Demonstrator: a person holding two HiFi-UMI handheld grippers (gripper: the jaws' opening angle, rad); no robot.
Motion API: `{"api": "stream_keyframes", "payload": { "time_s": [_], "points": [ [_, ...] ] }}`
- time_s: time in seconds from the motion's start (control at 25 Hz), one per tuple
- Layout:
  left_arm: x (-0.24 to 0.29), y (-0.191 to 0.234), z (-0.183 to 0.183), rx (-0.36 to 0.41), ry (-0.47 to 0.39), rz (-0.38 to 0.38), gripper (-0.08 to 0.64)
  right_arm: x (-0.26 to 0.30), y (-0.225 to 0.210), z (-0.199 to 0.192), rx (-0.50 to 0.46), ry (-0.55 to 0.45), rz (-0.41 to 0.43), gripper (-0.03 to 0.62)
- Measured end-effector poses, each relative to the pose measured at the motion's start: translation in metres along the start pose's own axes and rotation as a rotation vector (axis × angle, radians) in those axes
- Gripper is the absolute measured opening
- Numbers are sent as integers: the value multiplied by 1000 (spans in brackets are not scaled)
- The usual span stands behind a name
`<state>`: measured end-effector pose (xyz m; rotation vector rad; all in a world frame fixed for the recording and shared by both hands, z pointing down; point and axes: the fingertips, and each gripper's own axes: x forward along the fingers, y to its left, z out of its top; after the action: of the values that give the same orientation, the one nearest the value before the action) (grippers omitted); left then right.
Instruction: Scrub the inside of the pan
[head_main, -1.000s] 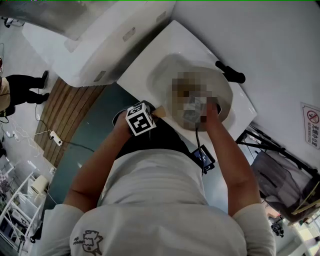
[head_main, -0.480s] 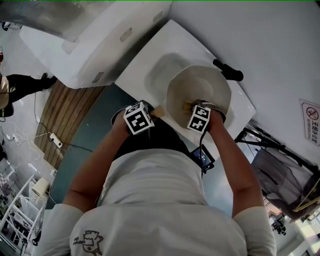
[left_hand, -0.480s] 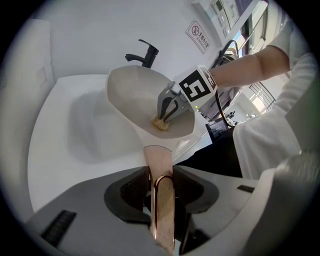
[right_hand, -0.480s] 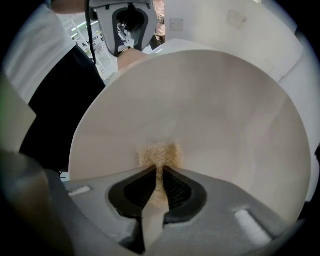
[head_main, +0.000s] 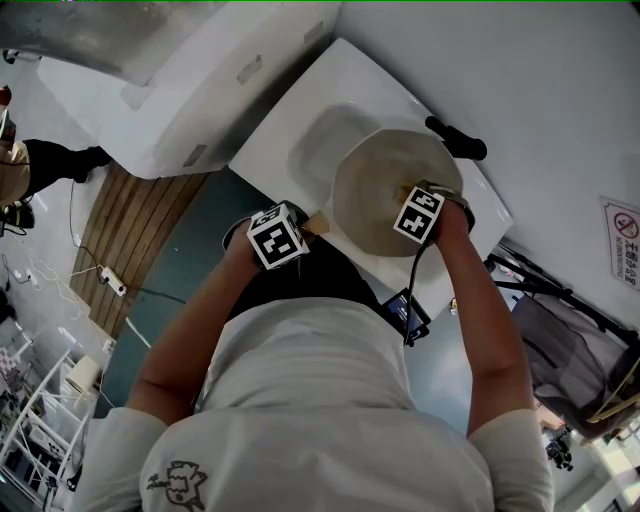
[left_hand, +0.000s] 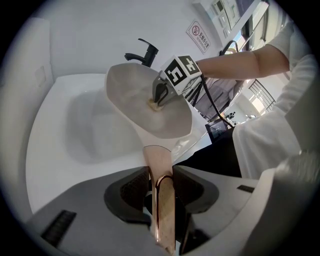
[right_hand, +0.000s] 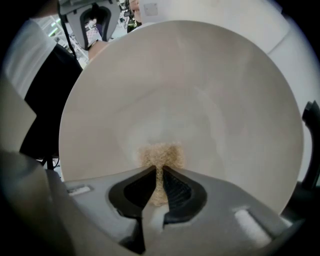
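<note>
In the head view a pale round pan (head_main: 380, 195) is held tilted over a white sink (head_main: 290, 120). My left gripper (head_main: 316, 222) is shut on its copper-pink handle (head_main: 320, 220); the left gripper view shows that handle (left_hand: 161, 200) clamped between the jaws of the left gripper (left_hand: 161, 186), with the pan (left_hand: 145, 107) beyond. My right gripper (head_main: 408, 192) reaches into the pan from the right. In the right gripper view it (right_hand: 160, 176) is shut on a tan scrub sponge (right_hand: 160, 156) pressed against the pan's inner surface (right_hand: 195, 85).
A black faucet (head_main: 458, 142) stands at the sink's far side, just beyond the pan. A white tub (head_main: 170, 90) lies at upper left, with wooden floor slats (head_main: 130, 225) below it. A person (head_main: 40, 165) stands at far left. A dark metal rack (head_main: 565, 335) stands at right.
My right gripper has slid the sponge to the right and farther across the pan's inside. The left gripper and the handle have stayed put.
</note>
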<state>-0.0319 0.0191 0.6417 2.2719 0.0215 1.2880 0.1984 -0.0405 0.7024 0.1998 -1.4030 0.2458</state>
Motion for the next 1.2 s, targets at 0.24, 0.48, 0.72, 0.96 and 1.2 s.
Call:
{"api": "stream_keyframes", "payload": {
  "time_s": [0.24,0.48,0.72,0.96,1.2],
  "points": [
    [-1,0,0,-11,2,3,149,-11,-46,19,27,-35,-101,44],
    [0,0,1,-14,-3,16,147,-19,-58,54,5,-137,-164,44],
    [-1,0,-1,-19,-4,22,147,-18,-30,80,-31,-198,-129,44],
    [-1,0,0,-17,-4,24,147,-13,8,87,-57,-233,-69,44],
    [-2,0,0,-6,-2,31,149,-8,40,85,-38,-248,-5,44]
  ]
}}
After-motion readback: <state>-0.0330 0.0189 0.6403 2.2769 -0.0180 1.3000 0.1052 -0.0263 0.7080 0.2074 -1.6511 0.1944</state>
